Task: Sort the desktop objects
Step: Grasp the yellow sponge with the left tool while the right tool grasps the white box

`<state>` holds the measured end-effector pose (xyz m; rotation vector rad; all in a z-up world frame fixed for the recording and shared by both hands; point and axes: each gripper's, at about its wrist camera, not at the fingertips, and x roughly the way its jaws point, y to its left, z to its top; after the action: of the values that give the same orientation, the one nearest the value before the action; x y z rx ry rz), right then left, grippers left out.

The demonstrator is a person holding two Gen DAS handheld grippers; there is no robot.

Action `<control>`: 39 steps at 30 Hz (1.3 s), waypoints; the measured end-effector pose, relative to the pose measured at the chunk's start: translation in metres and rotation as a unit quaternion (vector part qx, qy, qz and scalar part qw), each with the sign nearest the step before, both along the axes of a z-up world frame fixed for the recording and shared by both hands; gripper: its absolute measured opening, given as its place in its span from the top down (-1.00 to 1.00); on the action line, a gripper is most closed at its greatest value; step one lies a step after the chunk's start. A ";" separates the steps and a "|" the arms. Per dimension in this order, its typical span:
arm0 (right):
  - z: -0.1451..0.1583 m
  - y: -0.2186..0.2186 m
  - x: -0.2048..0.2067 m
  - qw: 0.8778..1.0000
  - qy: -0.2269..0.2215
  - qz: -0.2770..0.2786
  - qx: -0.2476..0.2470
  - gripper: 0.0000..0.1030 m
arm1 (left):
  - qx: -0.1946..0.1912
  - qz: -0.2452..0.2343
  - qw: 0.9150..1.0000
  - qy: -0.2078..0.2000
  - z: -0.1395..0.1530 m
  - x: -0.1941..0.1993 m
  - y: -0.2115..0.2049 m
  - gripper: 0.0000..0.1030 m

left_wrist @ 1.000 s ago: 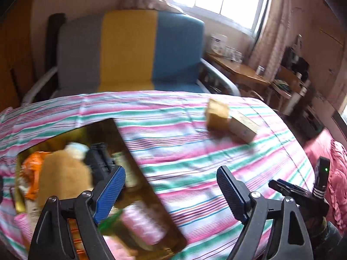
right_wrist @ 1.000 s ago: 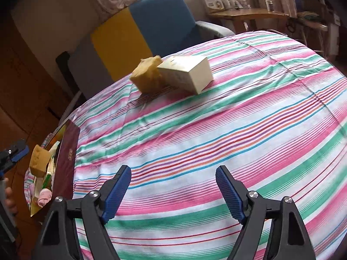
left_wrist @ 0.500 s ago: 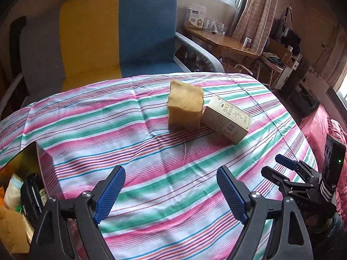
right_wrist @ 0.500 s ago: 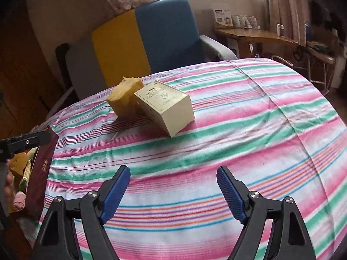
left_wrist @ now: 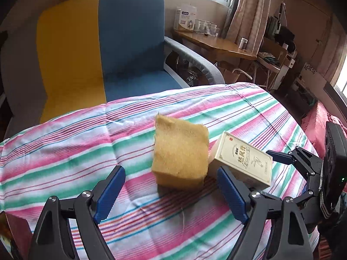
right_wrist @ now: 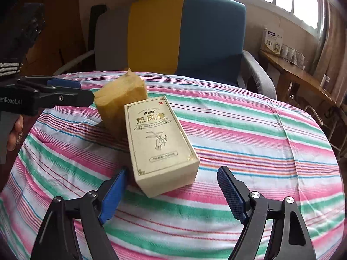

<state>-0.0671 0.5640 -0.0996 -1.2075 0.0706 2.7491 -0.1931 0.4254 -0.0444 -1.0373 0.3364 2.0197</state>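
1. The yellow sponge block (left_wrist: 180,153) and the cream carton (right_wrist: 161,145) sit touching on the striped cloth (left_wrist: 65,151); close on one and you may nudge or tip the other.
2. Your two grippers are near each other, so they could collide.
3. Your left gripper (left_wrist: 171,195) is spread wide and empty, with the block lined up between its fingers.
4. Your right gripper (right_wrist: 171,192) is also wide and holds nothing; its left pad (right_wrist: 112,195) sits just beside the carton's near corner, though I cannot tell whether they touch.
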 end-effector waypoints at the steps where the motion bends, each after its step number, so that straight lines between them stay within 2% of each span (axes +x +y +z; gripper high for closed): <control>1: -0.002 0.002 -0.004 1.000 -0.002 0.001 0.003 -0.63 | 0.002 -0.002 1.000 0.002 0.000 -0.003 0.003 -0.71; 3: -0.006 0.006 -0.011 1.000 -0.005 0.003 0.003 -0.63 | 0.003 -0.009 1.000 0.002 -0.004 -0.007 0.011 -0.71; 4: -0.008 0.007 -0.013 1.000 -0.009 0.005 -0.002 -0.56 | -0.001 -0.012 1.000 0.003 -0.007 -0.008 0.016 -0.71; 5: -0.010 0.008 -0.015 1.000 -0.012 0.006 -0.007 -0.44 | -0.006 -0.015 1.000 0.004 -0.011 -0.009 0.021 -0.71; 6: -0.010 0.009 -0.016 1.000 -0.015 0.003 -0.007 -0.19 | -0.011 -0.016 1.000 0.003 -0.014 -0.011 0.025 -0.71; 7: -0.010 0.010 -0.014 1.000 -0.014 -0.006 -0.004 -0.15 | -0.015 -0.016 1.000 -0.003 -0.018 -0.012 0.030 -0.71; 10: -0.006 0.015 -0.006 0.999 -0.005 -0.032 -0.007 -0.14 | -0.031 -0.011 0.999 -0.035 -0.033 -0.014 0.042 -0.67; 12: -0.006 0.021 0.004 0.999 -0.007 -0.049 -0.014 -0.14 | -0.039 -0.005 0.997 -0.063 -0.045 -0.015 0.044 -0.52; 13: -0.008 0.024 0.010 0.998 -0.011 -0.059 -0.017 -0.14 | -0.043 0.002 0.996 -0.073 -0.051 -0.015 0.043 -0.33; 16: -0.010 0.027 0.029 0.996 -0.016 -0.077 -0.032 -0.13 | -0.031 0.018 0.996 -0.078 -0.052 -0.009 0.033 -0.31; 20: -0.010 0.019 0.053 0.995 -0.015 -0.090 -0.049 -0.13 | -0.024 0.031 0.995 -0.094 -0.046 0.007 0.012 -0.29; 25: -0.010 -0.005 0.074 0.992 -0.014 -0.099 -0.075 -0.13 | -0.028 0.049 0.993 -0.102 -0.038 0.045 -0.029 -0.29; 31: -0.011 -0.052 0.097 0.990 -0.012 -0.100 -0.096 -0.12 | -0.043 0.062 0.994 -0.077 -0.027 0.105 -0.087 -0.29; 35: -0.010 -0.085 0.112 0.989 -0.016 -0.100 -0.108 -0.12 | -0.047 0.080 0.992 -0.083 -0.026 0.135 -0.122 -0.30; 39: -0.010 -0.119 0.126 0.989 -0.026 -0.108 -0.098 -0.12 | -0.052 0.082 0.991 -0.088 -0.033 0.164 -0.145 -0.30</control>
<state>0.0591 0.4446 -0.1092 -1.2349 0.4481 2.5668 -0.0291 0.2800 -0.0776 -1.3376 0.2730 2.0541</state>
